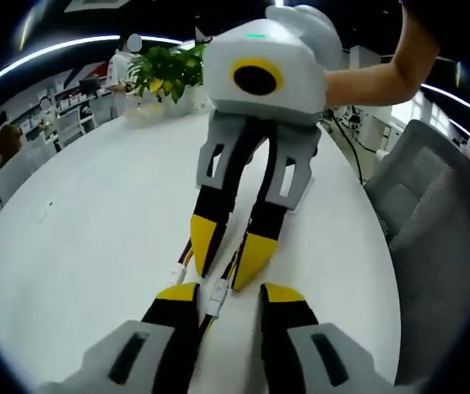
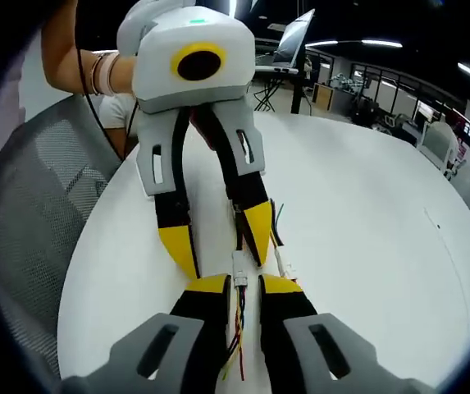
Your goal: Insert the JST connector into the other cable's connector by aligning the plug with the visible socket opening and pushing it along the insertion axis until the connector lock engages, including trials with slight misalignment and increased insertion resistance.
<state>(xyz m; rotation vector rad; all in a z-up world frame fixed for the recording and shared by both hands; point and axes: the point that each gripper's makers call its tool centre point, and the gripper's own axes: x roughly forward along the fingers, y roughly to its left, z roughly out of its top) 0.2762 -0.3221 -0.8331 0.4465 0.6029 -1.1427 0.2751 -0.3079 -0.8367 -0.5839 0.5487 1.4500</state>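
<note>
Left claw (image 1: pixel 228 297) is nipped narrow on a small white plastic connector (image 1: pixel 216 297) with multicoloured wires. At twelve o'clock, right claw (image 1: pixel 228 261) pinches the mating white plug (image 2: pixel 240 283) tip to tip, both low over the round white counter (image 1: pixel 95 230).

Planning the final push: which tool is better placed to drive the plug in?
Right, probably: the right tool grips a white connector centred between its tips, aimed toward the left tool, wires trailing back.
</note>
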